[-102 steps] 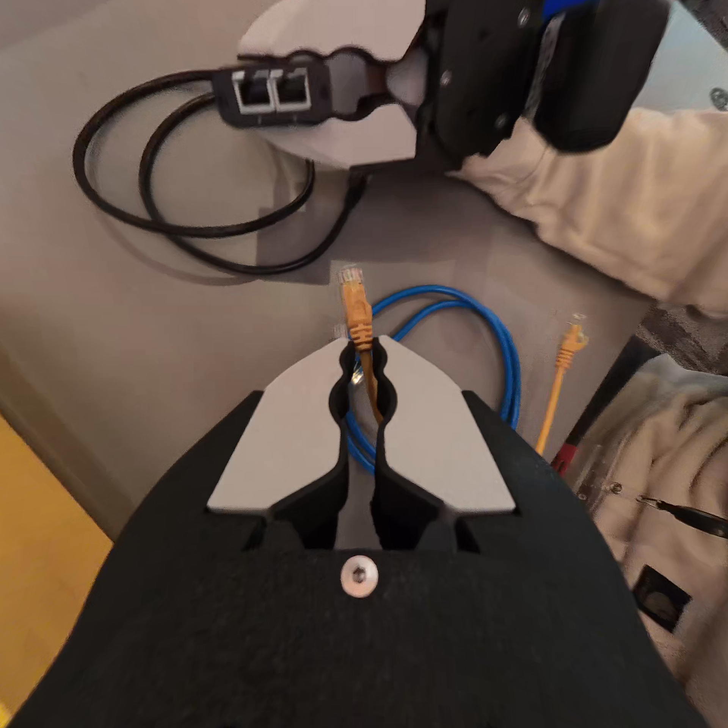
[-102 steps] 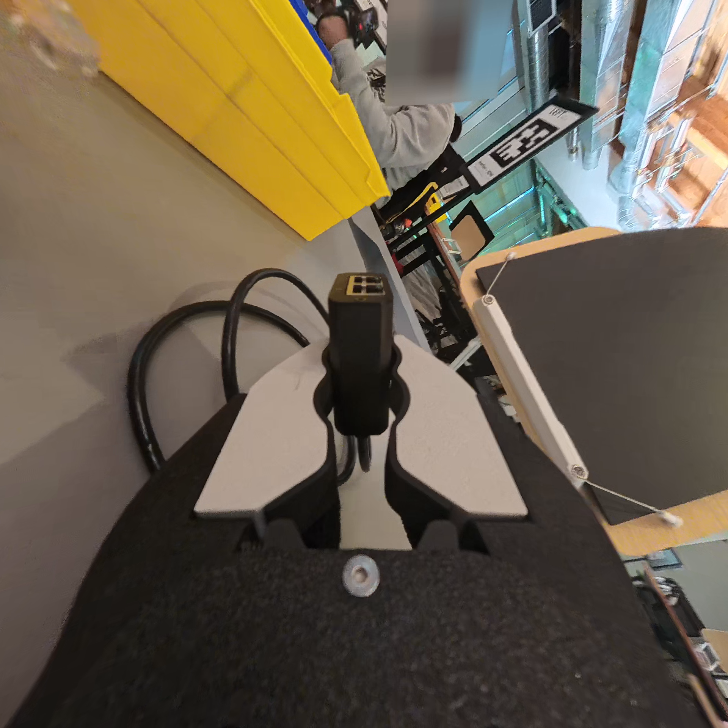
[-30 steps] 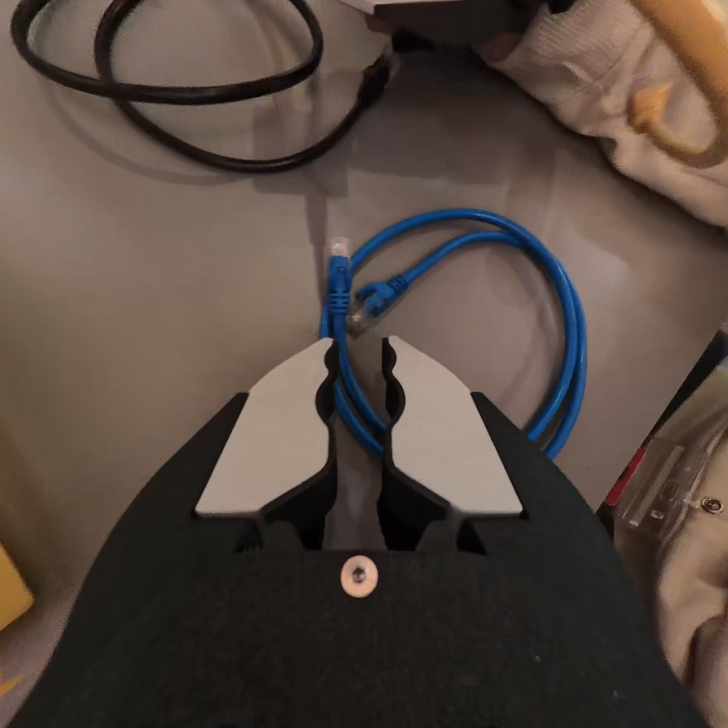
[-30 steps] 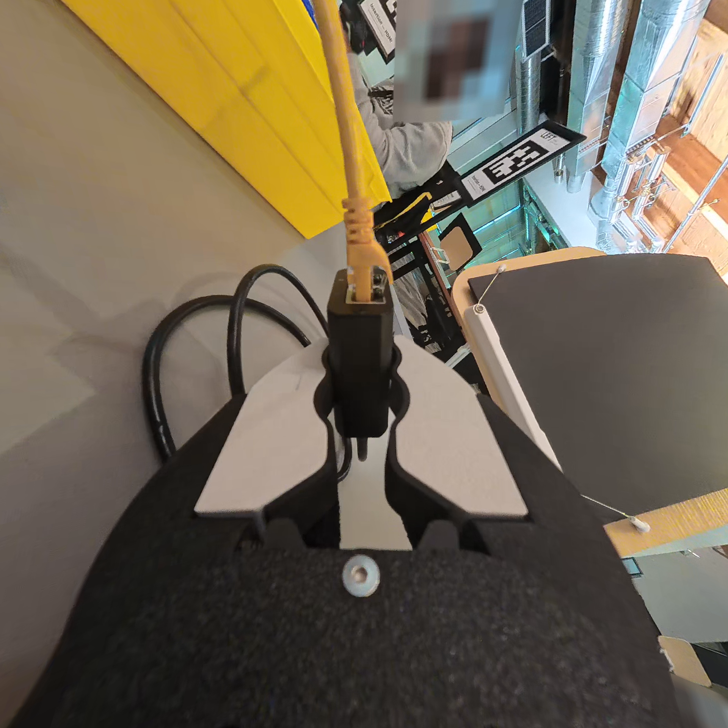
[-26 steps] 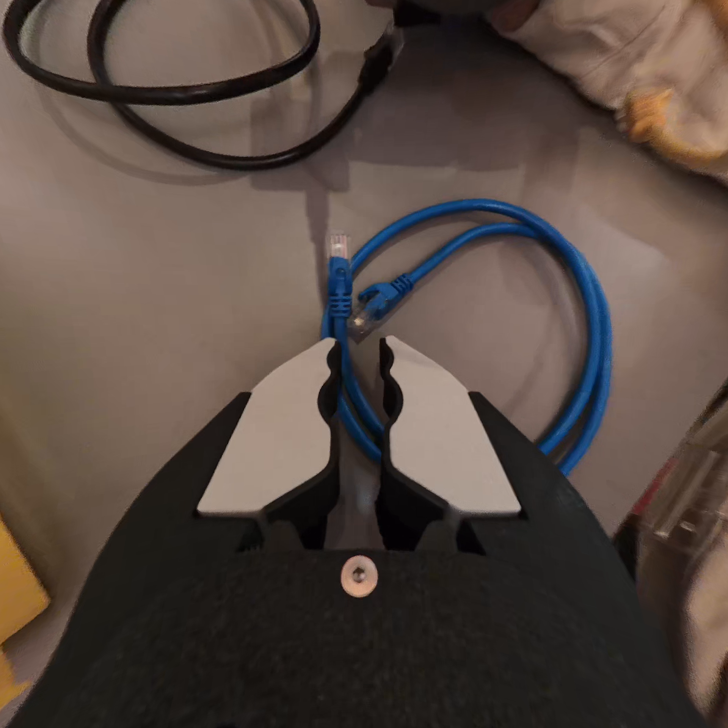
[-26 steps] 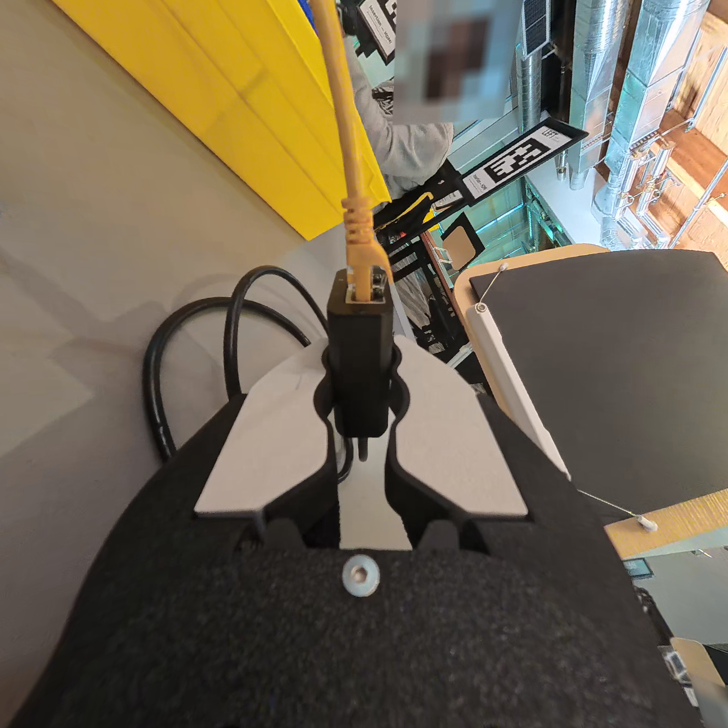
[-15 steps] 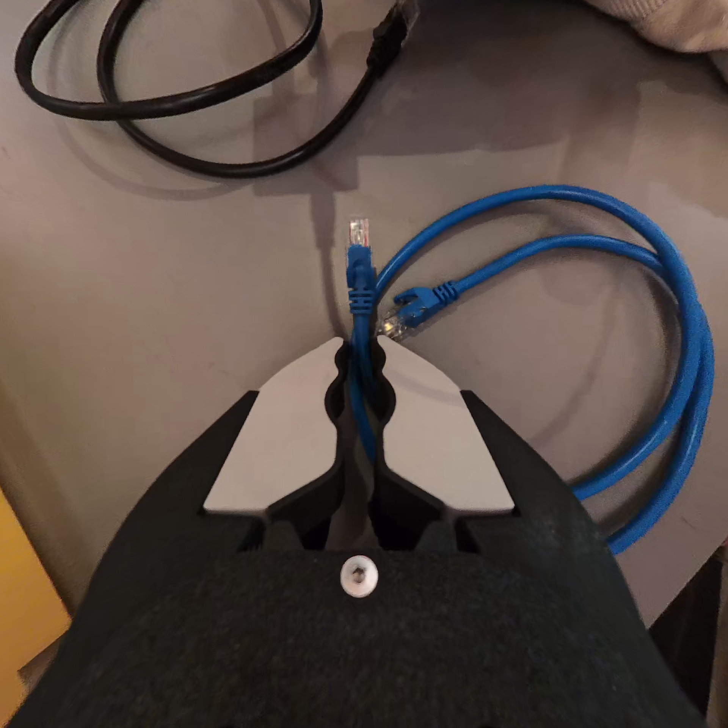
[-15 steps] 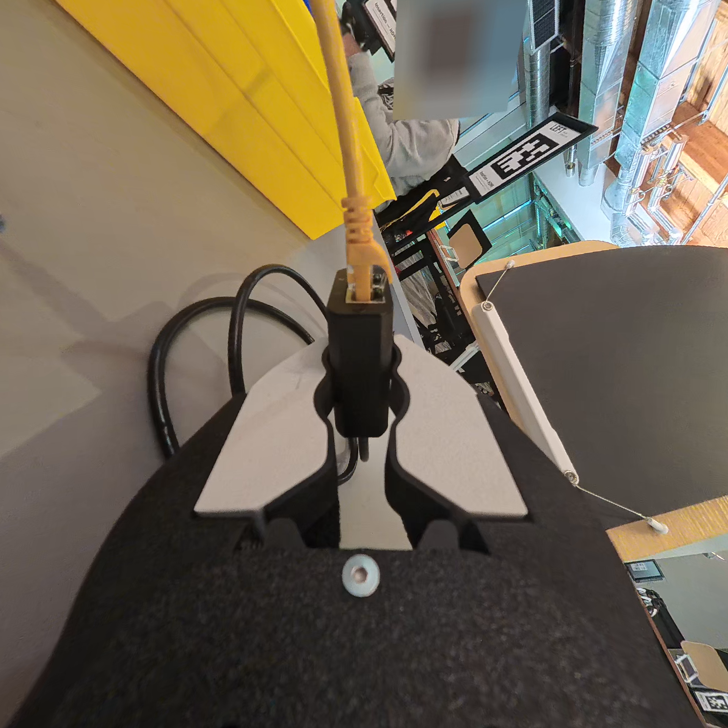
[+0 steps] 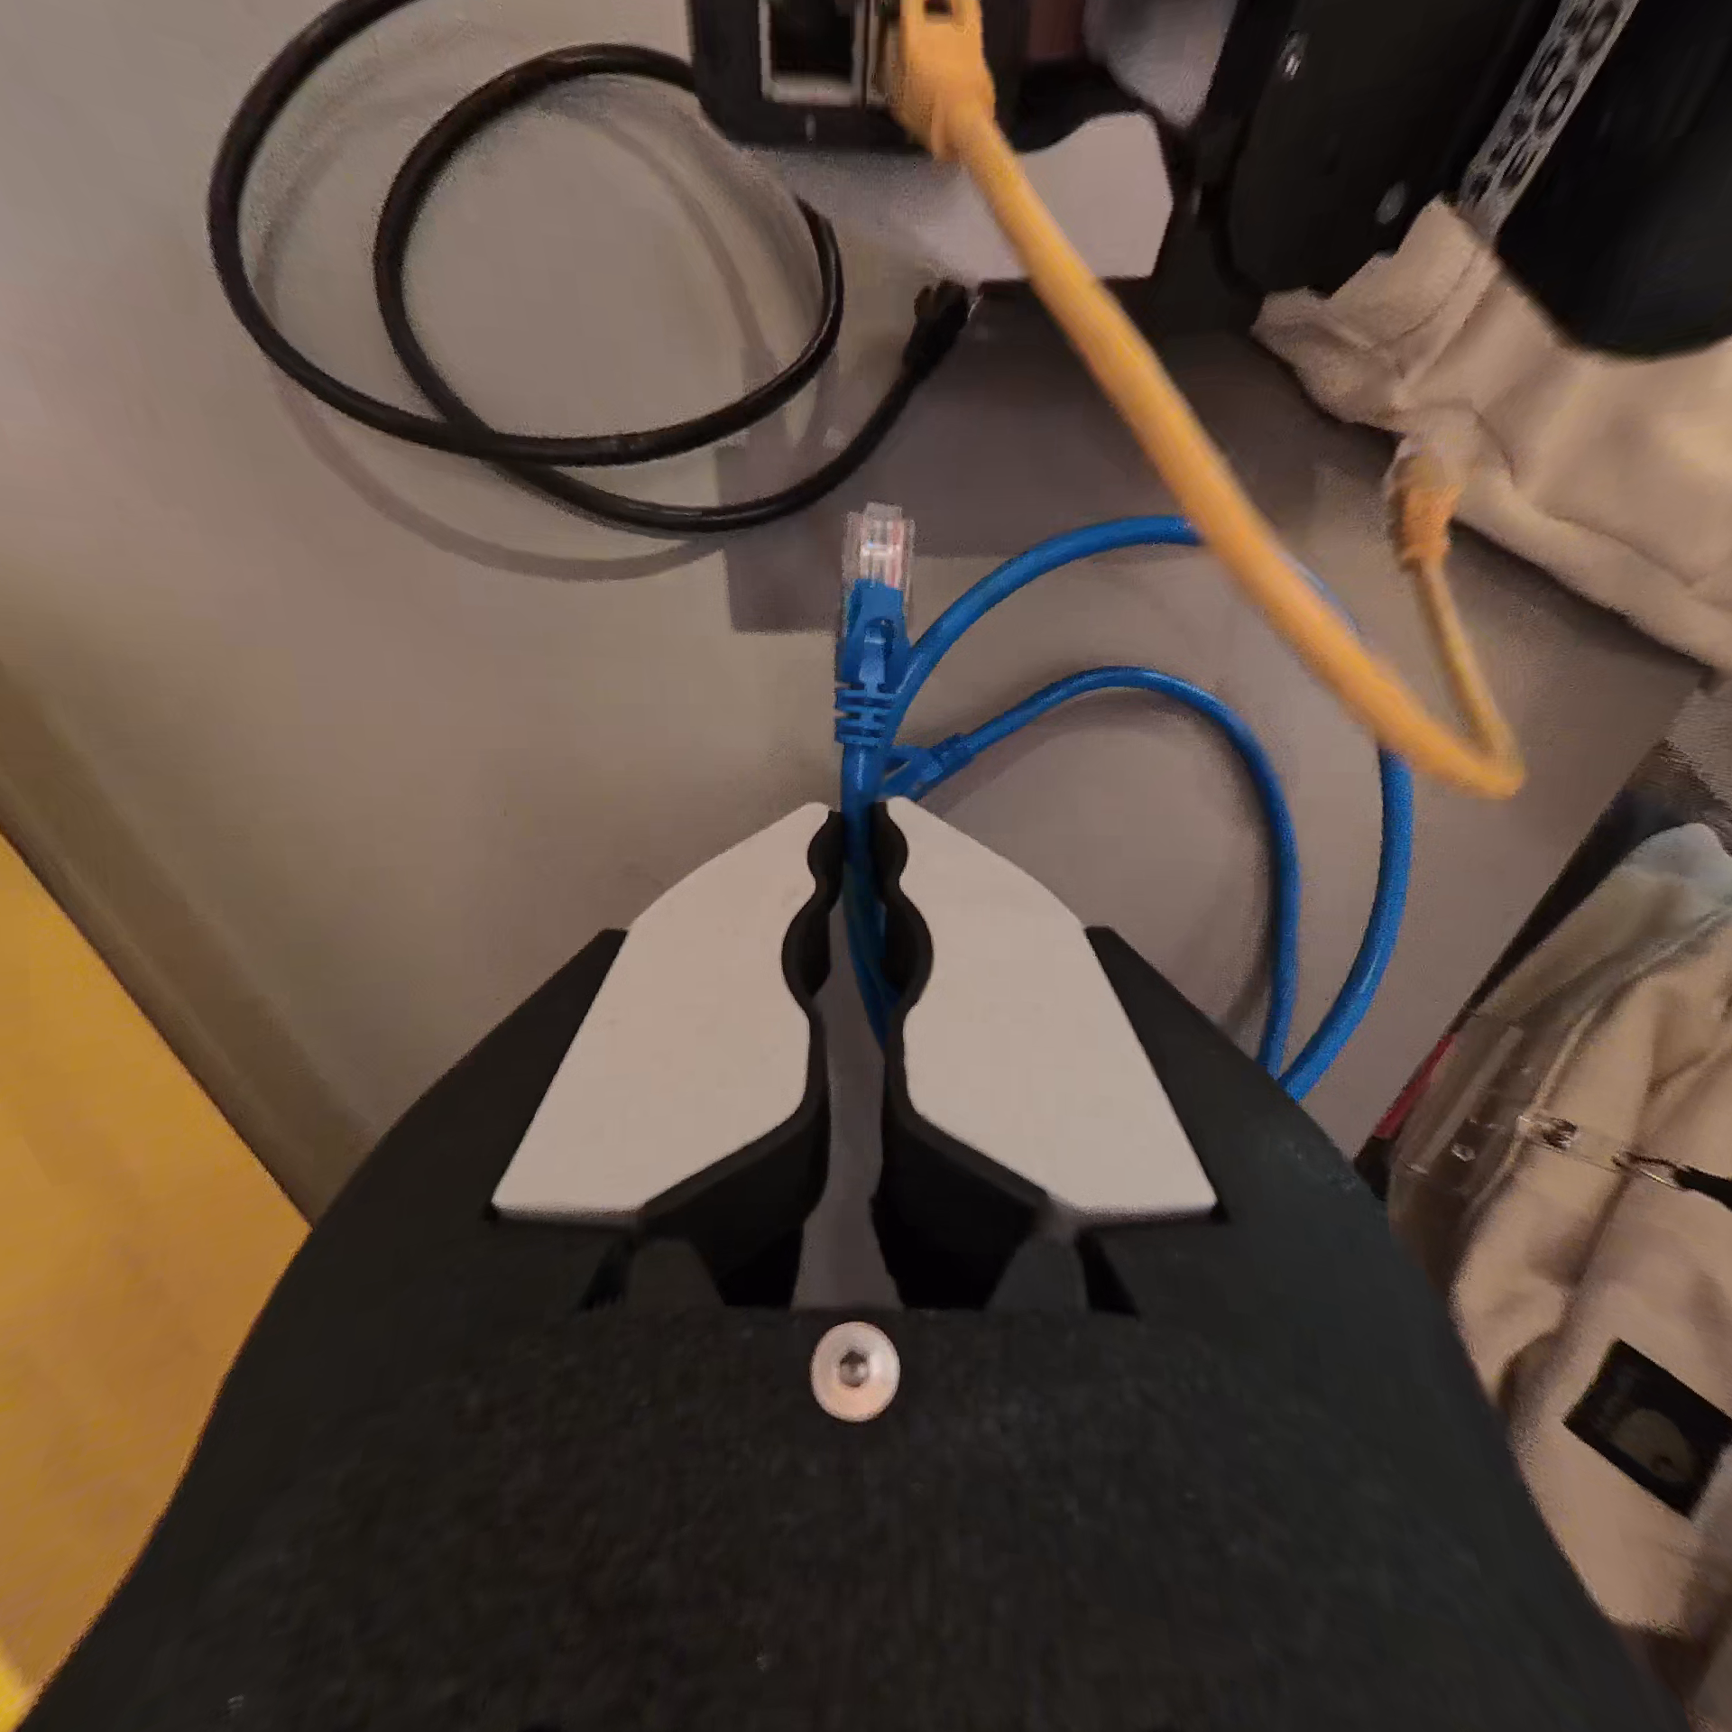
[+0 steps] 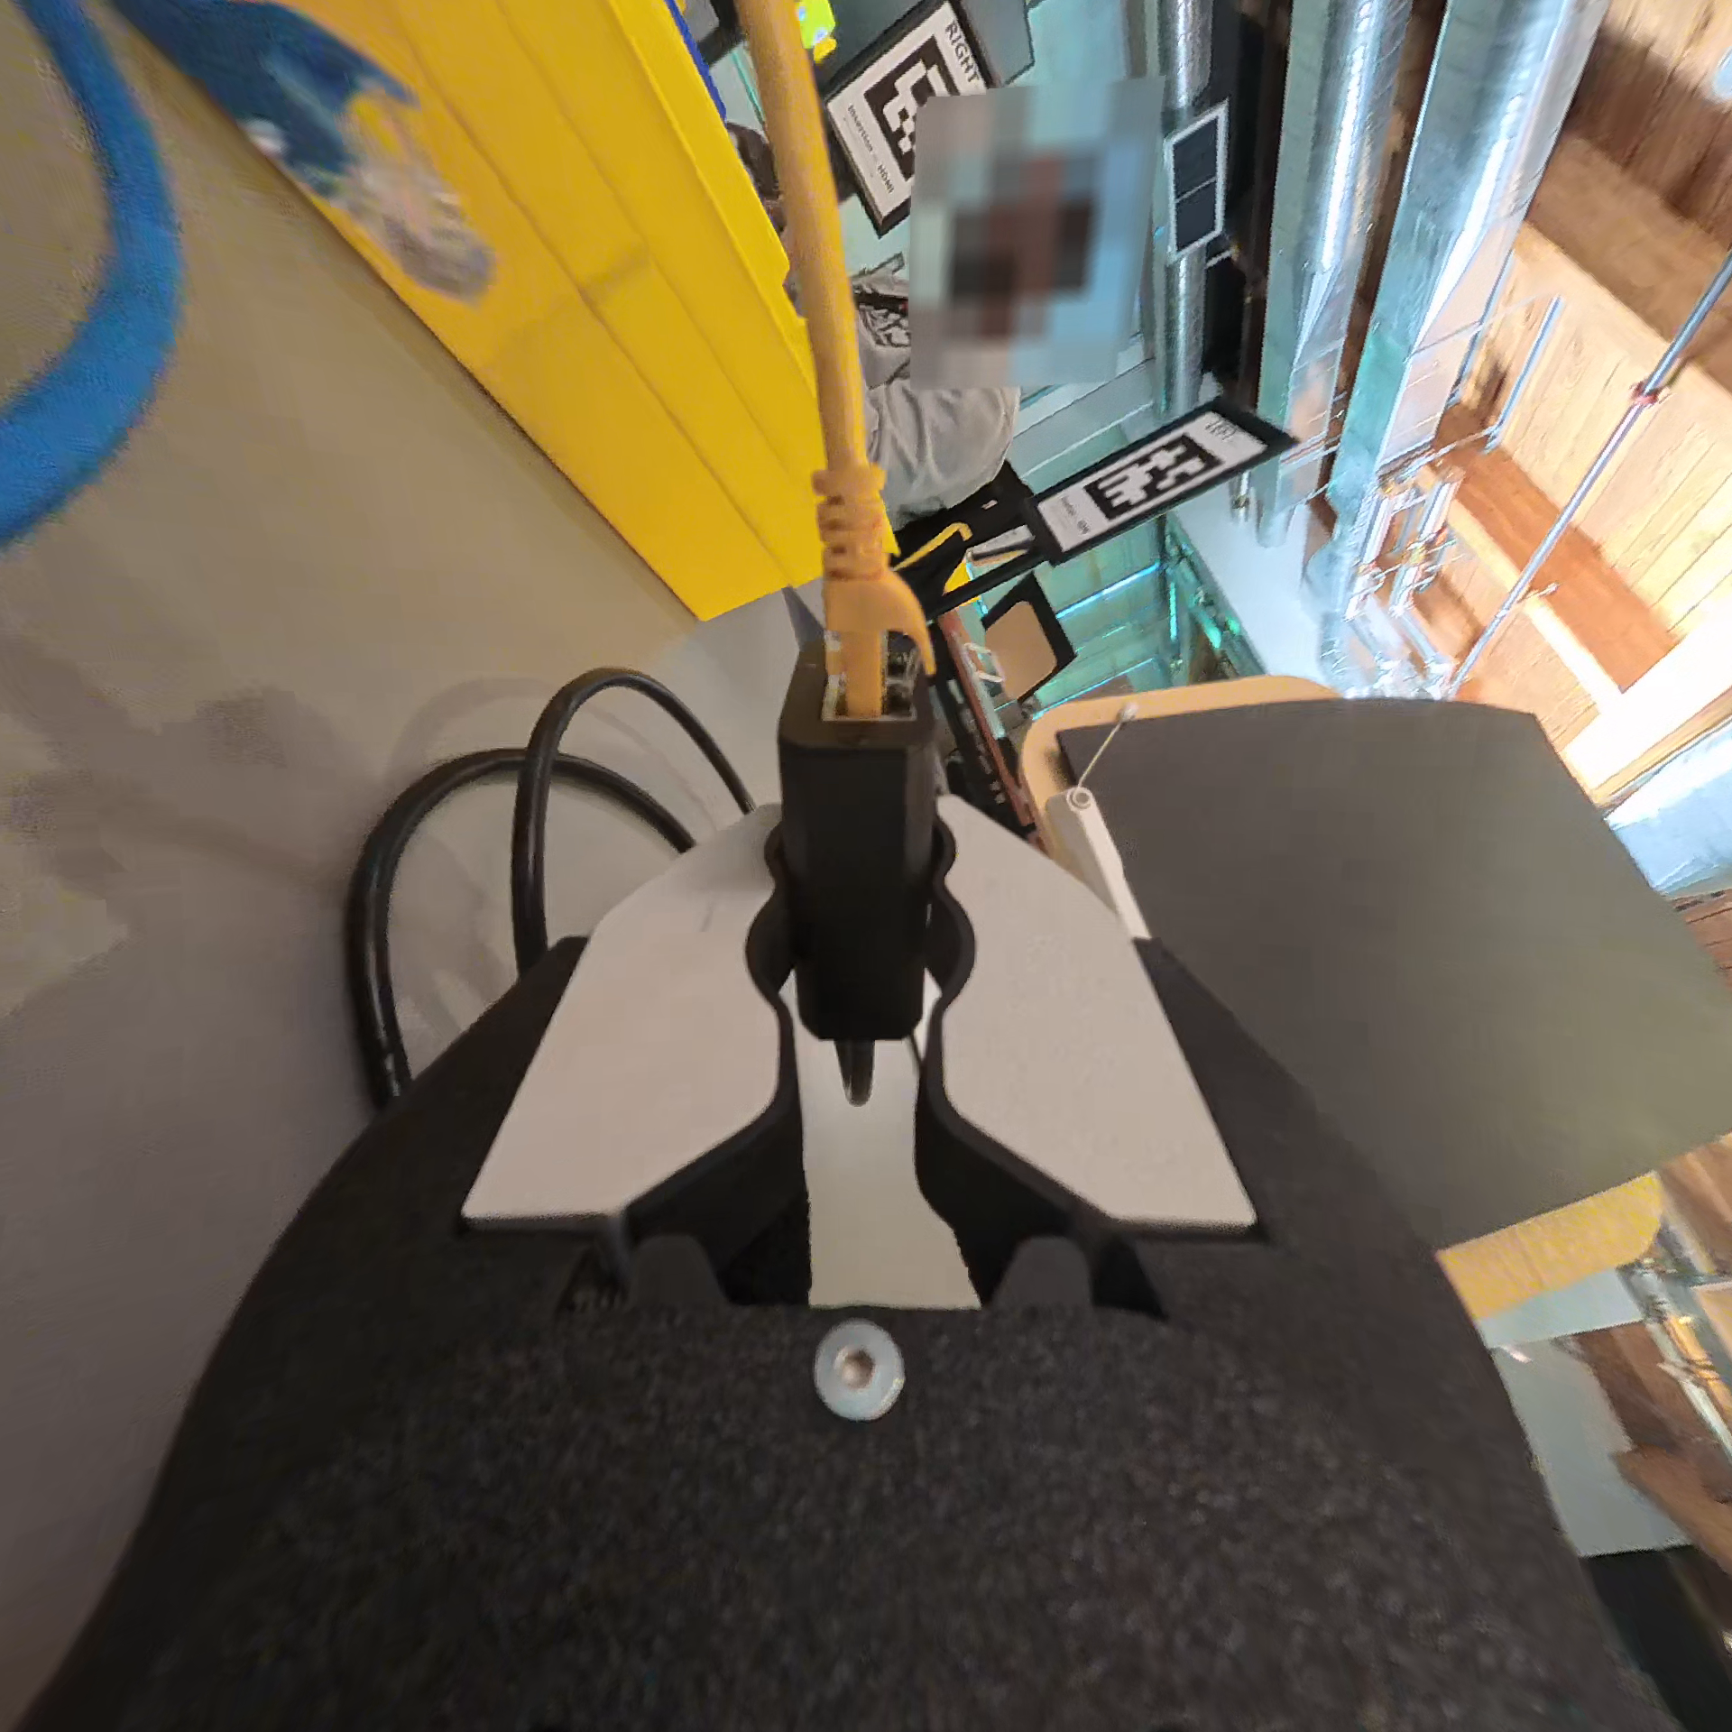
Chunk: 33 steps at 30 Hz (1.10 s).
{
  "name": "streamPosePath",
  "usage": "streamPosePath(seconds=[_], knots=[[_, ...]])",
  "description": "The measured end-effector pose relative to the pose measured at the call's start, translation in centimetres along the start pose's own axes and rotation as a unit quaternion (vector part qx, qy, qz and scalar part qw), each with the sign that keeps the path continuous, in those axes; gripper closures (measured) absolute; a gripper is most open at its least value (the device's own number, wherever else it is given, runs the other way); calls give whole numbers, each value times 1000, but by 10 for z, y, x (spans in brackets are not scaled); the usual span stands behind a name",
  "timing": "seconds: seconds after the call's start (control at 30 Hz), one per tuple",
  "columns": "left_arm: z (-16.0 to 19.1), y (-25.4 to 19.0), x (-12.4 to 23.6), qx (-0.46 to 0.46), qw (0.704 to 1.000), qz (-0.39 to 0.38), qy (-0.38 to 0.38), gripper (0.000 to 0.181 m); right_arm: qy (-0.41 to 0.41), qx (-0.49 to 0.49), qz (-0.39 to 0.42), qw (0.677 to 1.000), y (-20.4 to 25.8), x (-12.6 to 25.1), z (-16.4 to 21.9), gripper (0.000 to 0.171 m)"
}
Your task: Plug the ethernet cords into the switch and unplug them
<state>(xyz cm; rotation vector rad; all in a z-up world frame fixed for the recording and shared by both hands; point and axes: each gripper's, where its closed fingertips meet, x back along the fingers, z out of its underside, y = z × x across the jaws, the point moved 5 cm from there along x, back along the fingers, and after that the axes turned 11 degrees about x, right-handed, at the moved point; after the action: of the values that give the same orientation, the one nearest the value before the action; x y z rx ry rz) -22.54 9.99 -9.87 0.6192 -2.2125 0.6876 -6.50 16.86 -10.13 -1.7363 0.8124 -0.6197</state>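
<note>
Midway through the plugging, the left gripper (image 9: 860, 825) pinches a thin blue ethernet cord (image 9: 1350, 900) just behind its clear-tipped plug (image 9: 876, 600), which stands up off the grey tabletop (image 9: 394, 656) and points toward the far side. Beyond it, the right gripper (image 10: 858, 848) is clamped around a small black two-port switch (image 10: 858, 834), held above a coiled black cable (image 9: 525, 309). An orange ethernet cord (image 9: 1172, 450) already sits in the right-hand port, its slack looping across the approach; the left-hand port (image 9: 811, 42) looks free. The risks, as judged here: the blue plug may pivot in so narrow a grip and meet the port askew, or the orange loop may snag the incoming plug, since it hangs between the two tools.
</note>
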Motion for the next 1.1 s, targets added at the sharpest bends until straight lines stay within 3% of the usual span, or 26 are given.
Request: streamPosePath(seconds=[0.03,0.33,0.8,1.1], knots=[[-4,-1,2,0,1000,6,13,176,1,12,4,1000,1,0,-3,147],[-40,-10,-8,-15,991,-34,129,176,15,93,7,996,11,-3,-15,147],[-51,3,-12,36,988,-10,147,176,14,134,13,991,15,-2,-21,147],[-59,4,-11,61,993,-1,100,176,37,157,12,987,17,-5,-18,148]])
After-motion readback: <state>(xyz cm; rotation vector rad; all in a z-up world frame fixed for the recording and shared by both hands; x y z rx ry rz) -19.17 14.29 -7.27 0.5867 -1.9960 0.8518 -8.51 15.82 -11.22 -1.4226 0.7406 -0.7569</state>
